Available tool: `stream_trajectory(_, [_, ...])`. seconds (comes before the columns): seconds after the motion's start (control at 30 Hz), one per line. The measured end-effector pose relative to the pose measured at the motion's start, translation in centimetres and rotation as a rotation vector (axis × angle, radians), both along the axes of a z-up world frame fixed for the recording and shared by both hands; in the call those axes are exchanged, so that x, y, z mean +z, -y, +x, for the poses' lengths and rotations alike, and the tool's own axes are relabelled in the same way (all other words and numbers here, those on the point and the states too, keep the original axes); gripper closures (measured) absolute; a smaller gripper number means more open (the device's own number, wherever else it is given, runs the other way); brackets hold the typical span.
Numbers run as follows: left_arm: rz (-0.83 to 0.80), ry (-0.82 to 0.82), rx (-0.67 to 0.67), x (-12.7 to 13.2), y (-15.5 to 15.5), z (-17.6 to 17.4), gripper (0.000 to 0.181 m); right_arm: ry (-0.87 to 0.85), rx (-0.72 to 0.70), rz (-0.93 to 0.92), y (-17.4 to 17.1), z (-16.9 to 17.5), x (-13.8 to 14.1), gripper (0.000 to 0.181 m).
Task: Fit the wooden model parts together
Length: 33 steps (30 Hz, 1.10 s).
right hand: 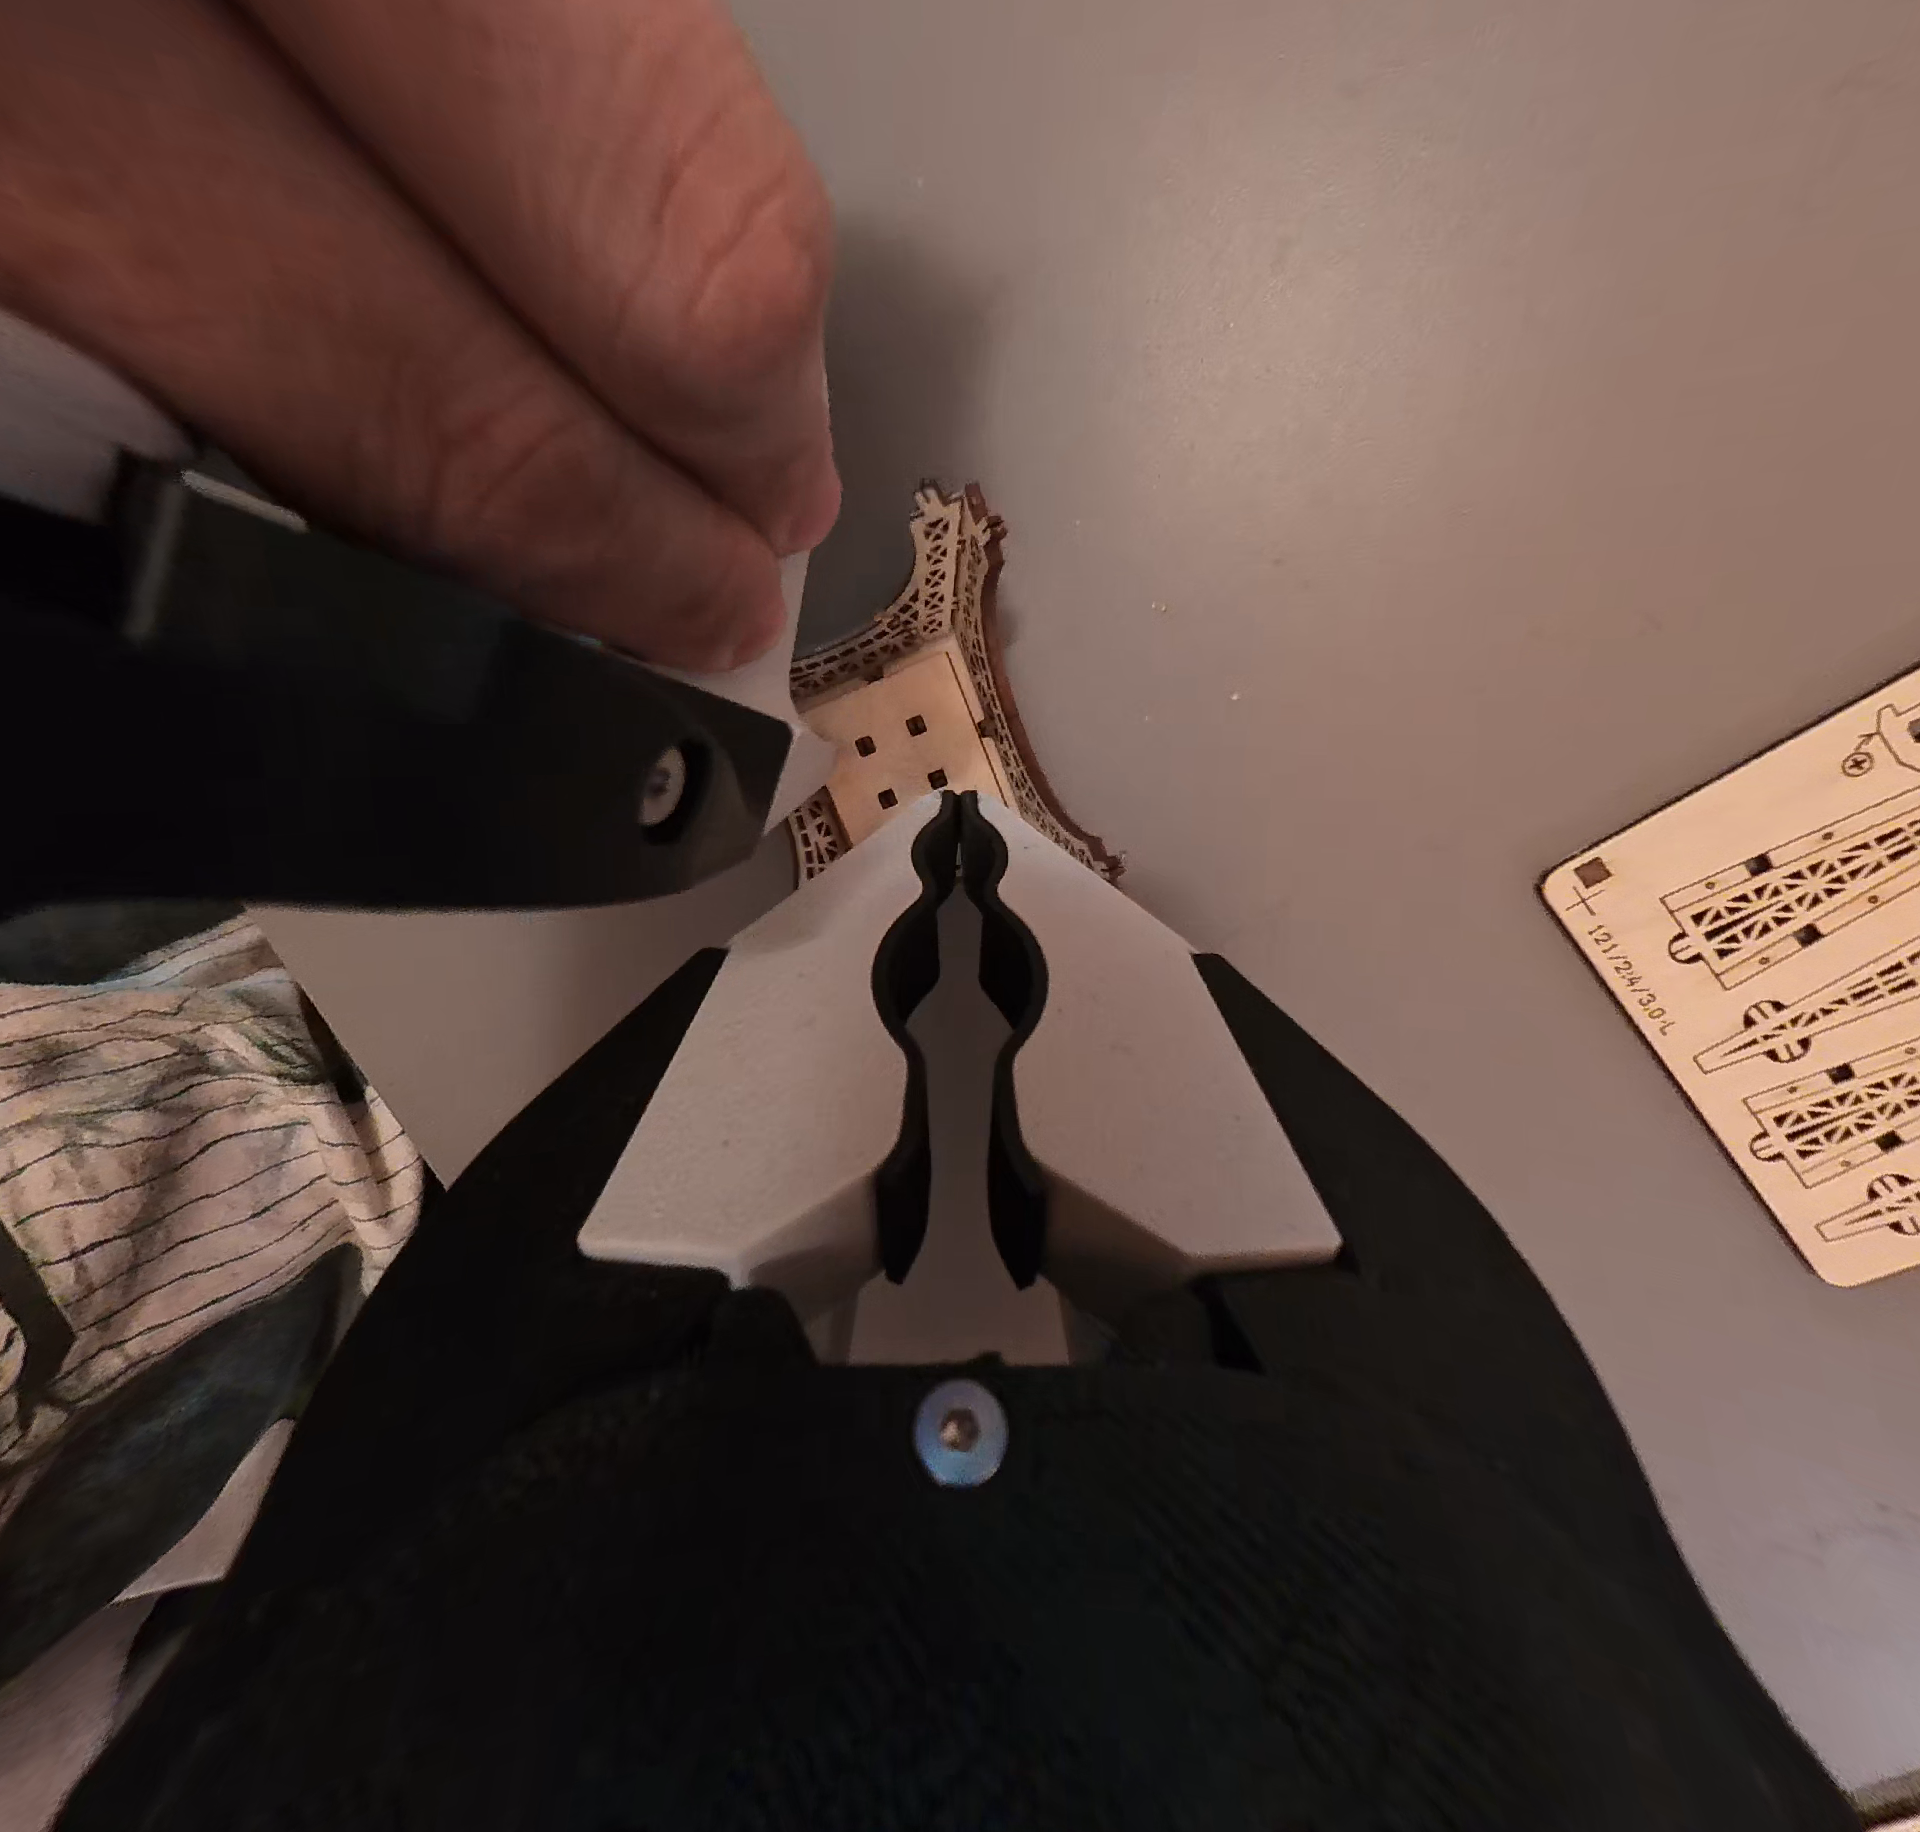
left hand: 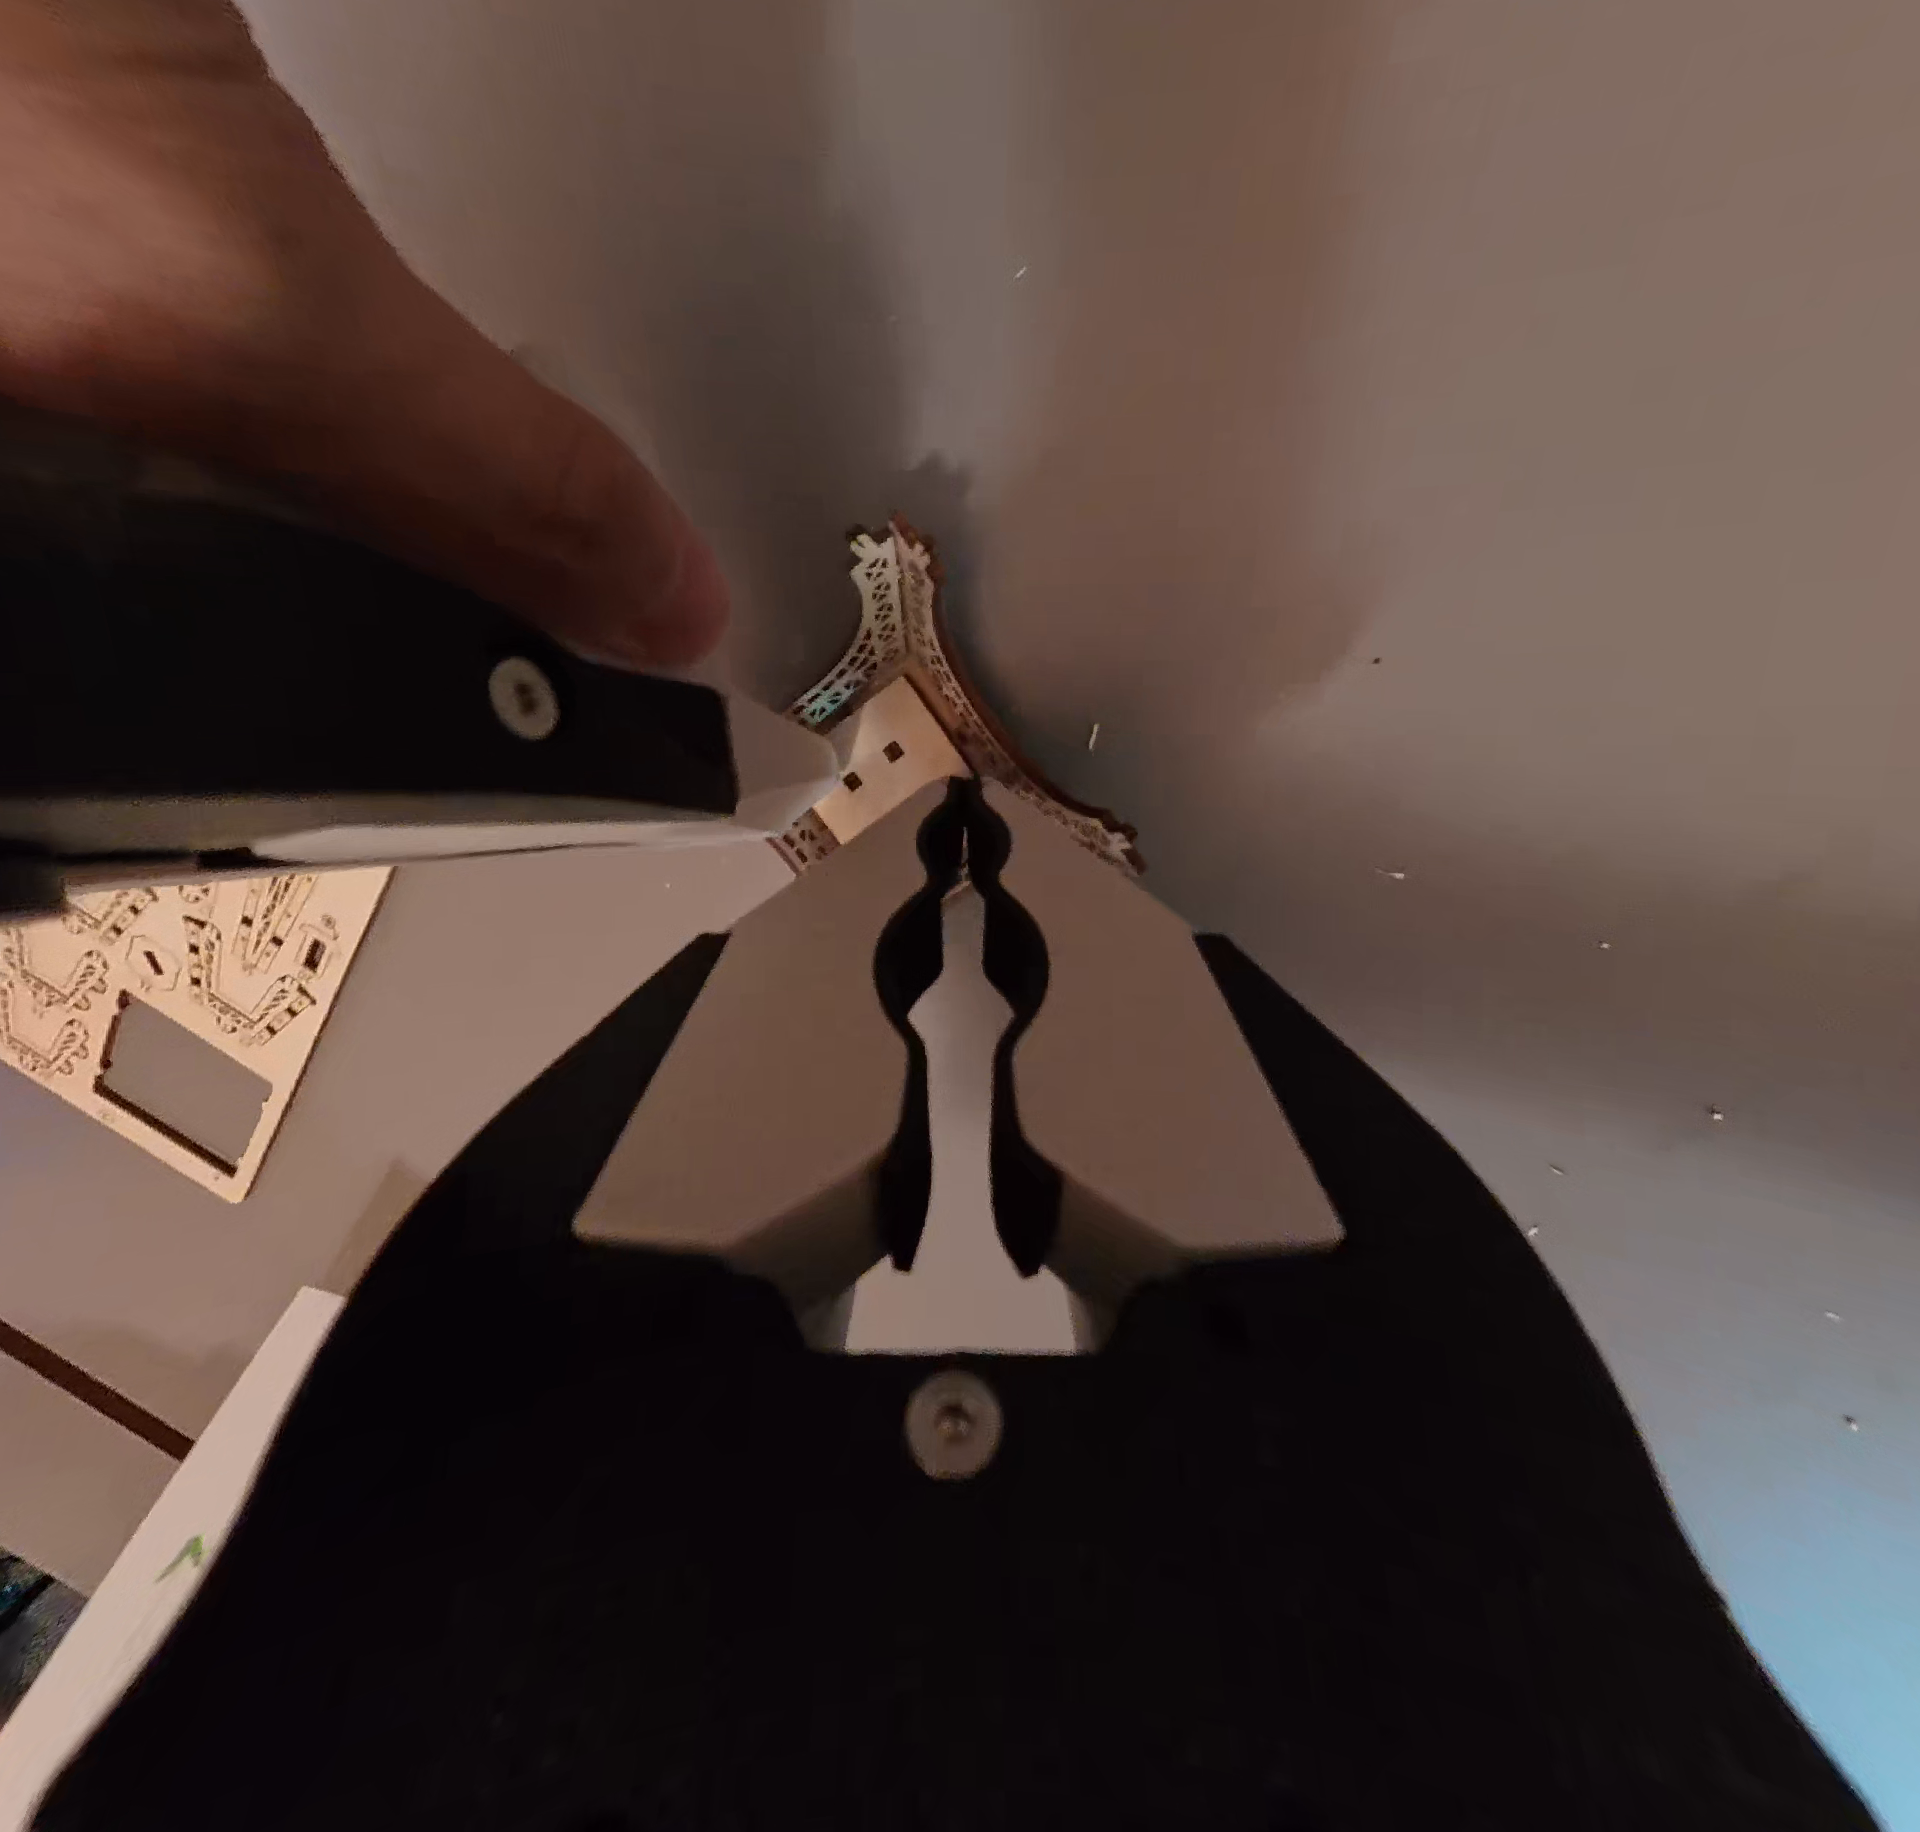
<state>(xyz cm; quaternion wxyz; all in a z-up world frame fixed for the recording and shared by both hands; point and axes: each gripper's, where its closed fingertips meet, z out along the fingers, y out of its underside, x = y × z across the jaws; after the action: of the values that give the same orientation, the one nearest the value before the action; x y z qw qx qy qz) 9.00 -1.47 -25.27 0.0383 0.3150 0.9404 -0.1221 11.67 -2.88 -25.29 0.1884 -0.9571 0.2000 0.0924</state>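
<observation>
Left wrist view shows your left hand-held gripper [left hand: 966, 795] pressed together at the tips, pinching the near edge of the wooden tower model [left hand: 902, 733], a lattice-sided piece with a flat top plate pierced by small square holes. It sits on a plain grey table [left hand: 1455, 432] dotted with pale specks. Your right hand-held gripper [left hand: 805, 790] comes in from the left and touches the model's left side, a hand [left hand: 312, 328] behind it; whether it grips there, I cannot tell. A laser-cut wooden sheet [left hand: 197, 1013] with one rectangular cut-out lies at lower left.

From the right wrist view, your right hand-held gripper [right hand: 958, 803] has its tips nearly together on the model [right hand: 904, 733] at the plate's near edge. A second parts sheet [right hand: 1756, 1065] lies well apart on the right and bears engraved marks and small characters along one edge. Striped cloth [right hand: 156, 1107] shows at lower left.
</observation>
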Motion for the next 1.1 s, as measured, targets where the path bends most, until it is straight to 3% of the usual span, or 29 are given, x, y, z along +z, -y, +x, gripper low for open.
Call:
stream_trajectory(0.43, [0.1,0.028,0.023,-0.1,-0.2,0.2,0.181,-0.067,0.018,-0.055,-0.1,-0.4,0.1,0.181])
stream_trajectory(0.93, [0.028,0.052,0.043,0.0,-0.2,0.3,0.181,-0.031,-0.013,-0.109,-0.2,0.1,-0.1,0.181])
stream_trajectory(1.1, [-0.046,0.01,0.111,1.5,0.5,0.0,0.181,-0.044,-0.04,-0.089,-0.2,0.1,0.0,0.181])
